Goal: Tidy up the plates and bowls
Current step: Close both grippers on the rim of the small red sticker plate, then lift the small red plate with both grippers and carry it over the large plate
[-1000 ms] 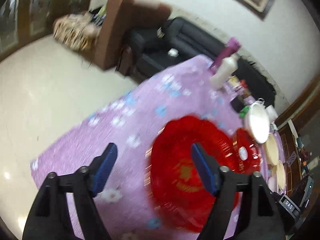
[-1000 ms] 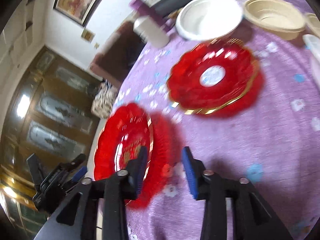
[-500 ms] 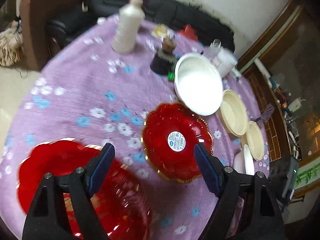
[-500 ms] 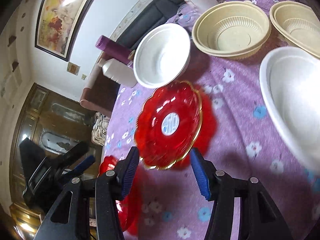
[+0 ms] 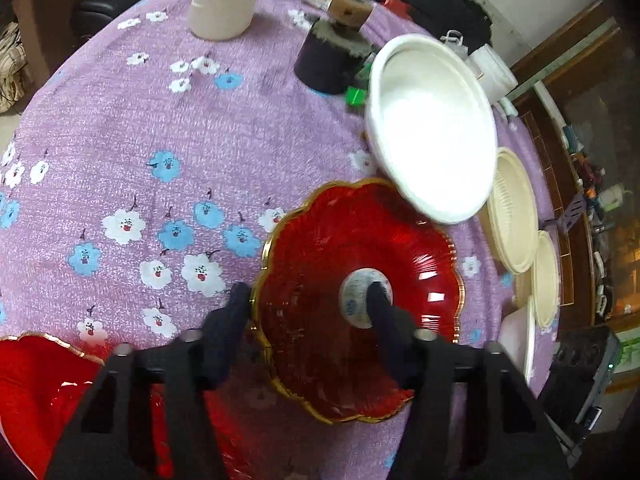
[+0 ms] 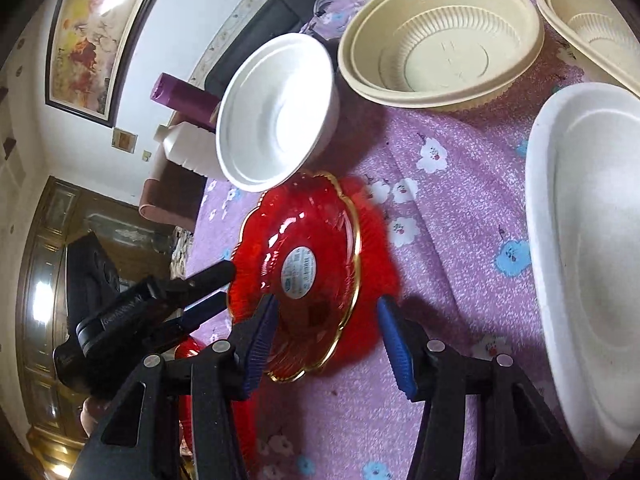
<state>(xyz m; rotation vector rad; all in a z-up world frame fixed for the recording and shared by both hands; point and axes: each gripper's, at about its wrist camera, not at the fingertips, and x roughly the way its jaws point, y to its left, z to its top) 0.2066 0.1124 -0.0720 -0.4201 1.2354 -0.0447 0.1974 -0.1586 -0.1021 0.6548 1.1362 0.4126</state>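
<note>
On the purple flowered tablecloth (image 6: 448,208) lies a red gold-rimmed plate (image 6: 320,236) with a round label at its centre. The right gripper (image 6: 326,332) straddles the plate's near rim, one blue pad inside, the other on the cloth outside; its jaws have just been closing. The left gripper (image 6: 214,288) reaches the plate's far edge. Behind stand a white bowl (image 6: 276,112), a beige ribbed bowl (image 6: 440,40) and a white bottle (image 6: 184,152).
</note>
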